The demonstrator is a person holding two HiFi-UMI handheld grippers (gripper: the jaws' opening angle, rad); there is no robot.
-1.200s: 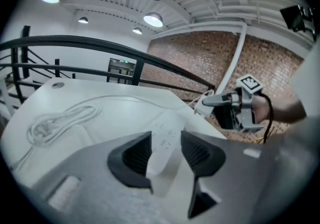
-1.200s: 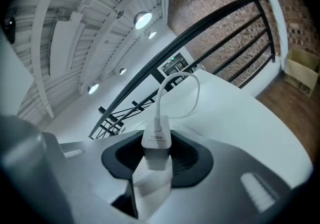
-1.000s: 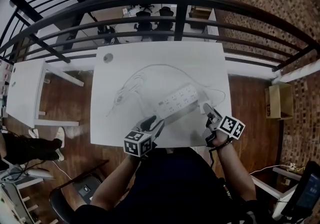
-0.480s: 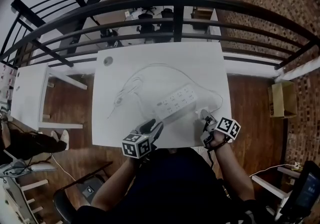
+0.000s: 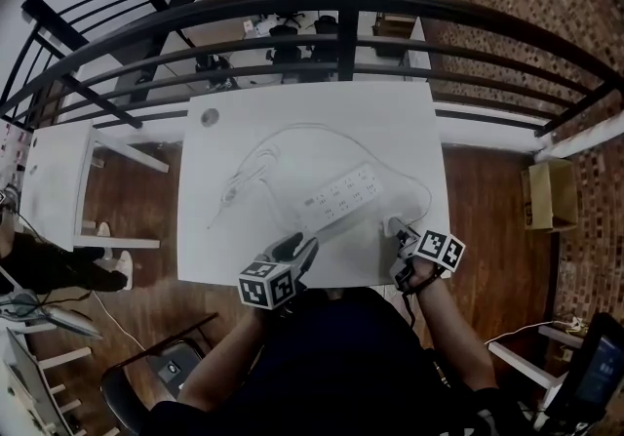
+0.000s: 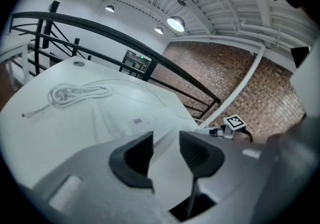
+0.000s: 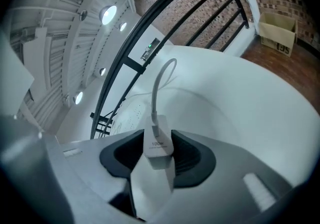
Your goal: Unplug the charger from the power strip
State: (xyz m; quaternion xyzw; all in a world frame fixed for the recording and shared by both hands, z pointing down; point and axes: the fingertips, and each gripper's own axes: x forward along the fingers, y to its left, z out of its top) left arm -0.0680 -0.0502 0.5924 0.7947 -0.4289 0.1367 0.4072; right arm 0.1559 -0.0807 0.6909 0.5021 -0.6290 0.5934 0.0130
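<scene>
Nearest, lower left of the head view: left tongs (image 6: 166, 140) wide, nothing between. Lower right, by the front edge of the bench (image 5: 409, 112): right tongs (image 5: 400, 241) narrow, pads against the charger (image 7: 157, 144), just eased open a little. Likely to tip or slide off that edge if let go askew, dragged by its stiff cable (image 7: 156, 87). Farther up, mid-frame: power strip (image 5: 341, 196), apart from the charger. Against a second ago: right tongs lower in the frame, farther from the strip.
</scene>
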